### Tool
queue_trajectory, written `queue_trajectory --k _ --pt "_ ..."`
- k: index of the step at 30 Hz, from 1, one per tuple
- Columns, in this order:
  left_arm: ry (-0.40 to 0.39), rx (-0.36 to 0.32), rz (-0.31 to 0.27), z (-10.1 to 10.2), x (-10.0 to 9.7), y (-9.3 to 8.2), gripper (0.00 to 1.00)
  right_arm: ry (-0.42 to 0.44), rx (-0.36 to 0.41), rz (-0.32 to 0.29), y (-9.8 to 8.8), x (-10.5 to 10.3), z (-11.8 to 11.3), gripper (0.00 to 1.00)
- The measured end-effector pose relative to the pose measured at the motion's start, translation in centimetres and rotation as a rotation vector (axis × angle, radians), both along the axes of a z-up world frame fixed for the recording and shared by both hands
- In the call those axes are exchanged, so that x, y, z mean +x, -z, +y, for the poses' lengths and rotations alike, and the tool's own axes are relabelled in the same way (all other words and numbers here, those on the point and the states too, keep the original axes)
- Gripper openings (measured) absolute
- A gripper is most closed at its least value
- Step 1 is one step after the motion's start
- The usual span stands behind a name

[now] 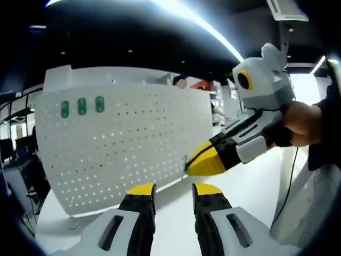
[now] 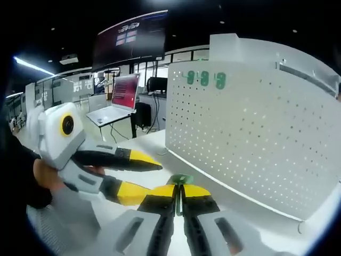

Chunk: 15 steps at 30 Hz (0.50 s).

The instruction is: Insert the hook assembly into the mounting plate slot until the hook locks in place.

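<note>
Left gripper [image 1: 174, 190] is hovering jaws apart over white table [image 1: 176, 213], facing perforated mounting plate [image 1: 128, 144] bearing three green hooks [image 1: 81, 106], while right gripper [image 1: 205, 162] is reaching in near plate's edge.

- Pegboard panel [image 1: 122, 144]: white, matt, smooth sheet, looks like painted metal or plastic, evenly perforated.
- Three green hooks [image 2: 204, 79] on it: glossy, translucent-looking plastic.
- Left gripper [image 1: 173, 192]: matt grey plastic body, black jaws with smooth yellow tips.
- Right gripper [image 2: 178, 193]: same grey plastic, yellow-tipped; small green glossy plastic piece [image 2: 181, 179] pinched between the tips.
- Tabletop [image 1: 250, 181]: white, smooth, faintly sheened.
</note>
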<state>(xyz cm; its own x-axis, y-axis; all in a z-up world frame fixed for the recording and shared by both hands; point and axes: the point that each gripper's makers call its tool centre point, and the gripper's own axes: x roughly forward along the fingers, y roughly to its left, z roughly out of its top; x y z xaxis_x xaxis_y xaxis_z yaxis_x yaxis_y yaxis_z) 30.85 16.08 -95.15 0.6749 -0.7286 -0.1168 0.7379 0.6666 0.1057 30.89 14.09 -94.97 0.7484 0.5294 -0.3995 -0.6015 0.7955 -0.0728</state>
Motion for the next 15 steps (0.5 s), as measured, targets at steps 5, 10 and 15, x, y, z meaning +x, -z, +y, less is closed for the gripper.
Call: queue_trajectory --k 5,10,15 --pt "0.025 0.037 -0.035 -0.31 -0.38 0.07 0.14 -0.01 -0.004 0.011 0.38 -0.38 0.36 0.01" --pt "0.06 0.062 -0.051 -0.8 -0.86 0.23 0.03 -0.016 -0.003 0.012 0.25 -0.49 0.67 0.01" --pt "0.064 0.043 -0.035 -0.76 -0.89 0.21 0.02 -0.015 -0.004 0.012 0.21 -0.59 0.77 0.01"
